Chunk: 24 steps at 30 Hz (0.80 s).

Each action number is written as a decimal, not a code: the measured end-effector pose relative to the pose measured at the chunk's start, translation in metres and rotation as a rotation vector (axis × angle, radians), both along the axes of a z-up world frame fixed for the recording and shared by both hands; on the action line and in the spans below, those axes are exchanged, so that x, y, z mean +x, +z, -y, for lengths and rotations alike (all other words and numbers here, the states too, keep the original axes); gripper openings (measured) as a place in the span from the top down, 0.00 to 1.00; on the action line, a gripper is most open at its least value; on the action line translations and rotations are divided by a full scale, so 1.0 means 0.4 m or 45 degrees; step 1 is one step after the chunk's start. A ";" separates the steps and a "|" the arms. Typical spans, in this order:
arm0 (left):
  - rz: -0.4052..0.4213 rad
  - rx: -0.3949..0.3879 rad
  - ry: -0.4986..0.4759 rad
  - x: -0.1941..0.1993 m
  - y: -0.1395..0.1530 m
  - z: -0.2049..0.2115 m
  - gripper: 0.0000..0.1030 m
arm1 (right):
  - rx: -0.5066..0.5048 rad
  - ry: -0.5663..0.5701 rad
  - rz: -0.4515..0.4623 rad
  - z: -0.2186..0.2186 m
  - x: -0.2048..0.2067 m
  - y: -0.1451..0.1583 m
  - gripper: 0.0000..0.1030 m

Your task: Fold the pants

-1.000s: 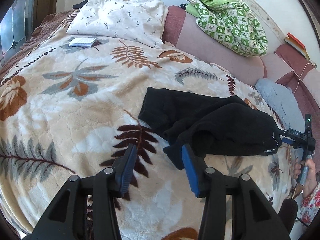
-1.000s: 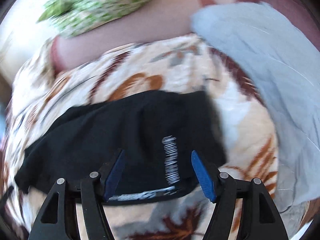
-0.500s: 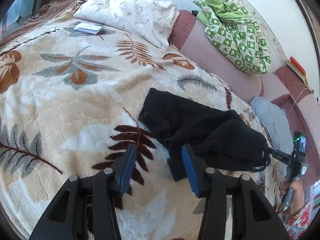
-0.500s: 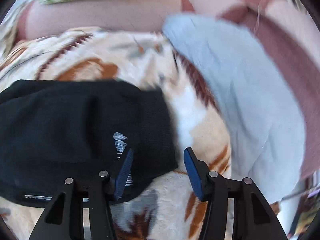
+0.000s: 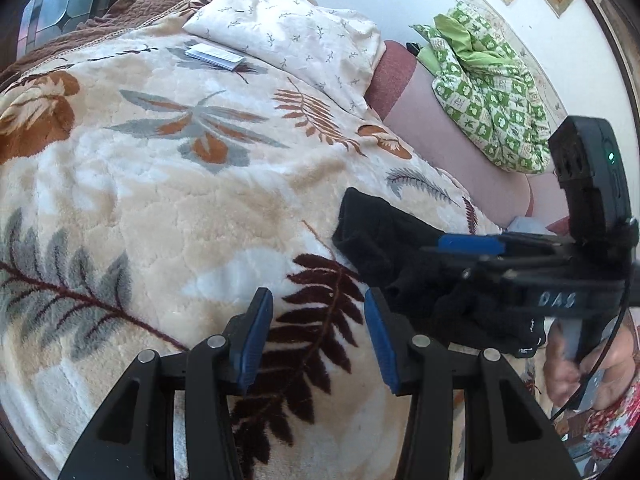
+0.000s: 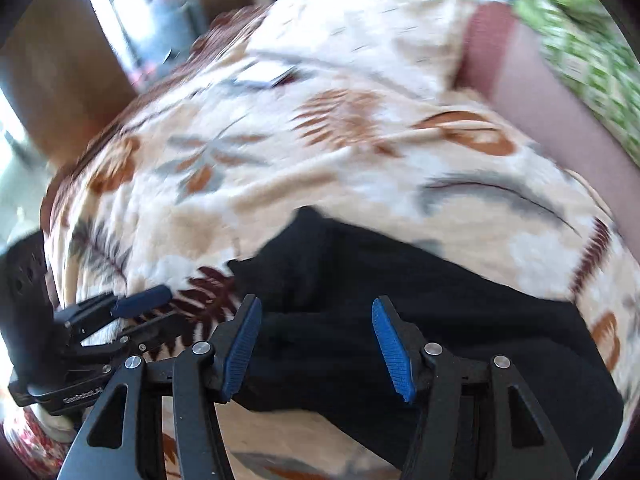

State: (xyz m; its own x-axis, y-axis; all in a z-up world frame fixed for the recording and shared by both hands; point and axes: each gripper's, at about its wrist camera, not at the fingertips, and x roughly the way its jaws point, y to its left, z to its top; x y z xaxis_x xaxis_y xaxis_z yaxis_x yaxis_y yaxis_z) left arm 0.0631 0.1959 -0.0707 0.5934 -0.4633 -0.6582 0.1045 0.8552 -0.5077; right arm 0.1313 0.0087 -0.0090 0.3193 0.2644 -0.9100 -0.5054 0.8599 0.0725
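Note:
The black pants (image 5: 372, 236) lie crumpled on a cream blanket with a leaf print (image 5: 180, 200). My left gripper (image 5: 318, 332) is open with nothing between its fingers, low over a dark brown leaf just left of the pants. My right gripper (image 6: 316, 332) is open and points down at the black pants (image 6: 420, 300), with its blue pads apart above the cloth. In the left wrist view the right gripper (image 5: 440, 260) reaches in from the right and hides part of the pants. The right wrist view shows the left gripper (image 6: 160, 306) at the left edge.
A white pillow (image 5: 288, 32) and a small white packet (image 5: 214, 56) lie at the far end of the bed. A green checked cloth (image 5: 492, 108) is heaped on a pink cushion (image 5: 432, 128). A person's hand (image 5: 580, 356) holds the right gripper's handle.
The right gripper has swung fast to the left along the pants, rolled over, and its jaws have narrowed. The left gripper has shifted a little, so the pants' edge now lies to its right.

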 end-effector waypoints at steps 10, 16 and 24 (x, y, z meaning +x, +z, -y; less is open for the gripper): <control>-0.072 -0.230 0.035 0.017 -0.017 -0.054 0.54 | -0.184 0.012 0.035 -0.032 -0.053 -0.041 0.77; -0.071 -0.265 0.035 0.017 -0.018 -0.060 0.50 | -0.067 -0.103 0.113 -0.031 0.020 0.065 0.77; -0.070 -0.240 0.037 0.019 -0.019 -0.059 0.50 | -0.090 -0.244 0.044 -0.082 0.234 -0.010 0.66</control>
State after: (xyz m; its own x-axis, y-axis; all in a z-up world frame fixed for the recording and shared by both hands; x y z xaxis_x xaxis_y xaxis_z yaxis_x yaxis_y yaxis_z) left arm 0.0708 0.2193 -0.0781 0.5741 -0.5645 -0.5931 0.0486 0.7465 -0.6636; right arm 0.2249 0.0416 -0.0129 0.3892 0.1316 -0.9117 -0.3331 0.9429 -0.0060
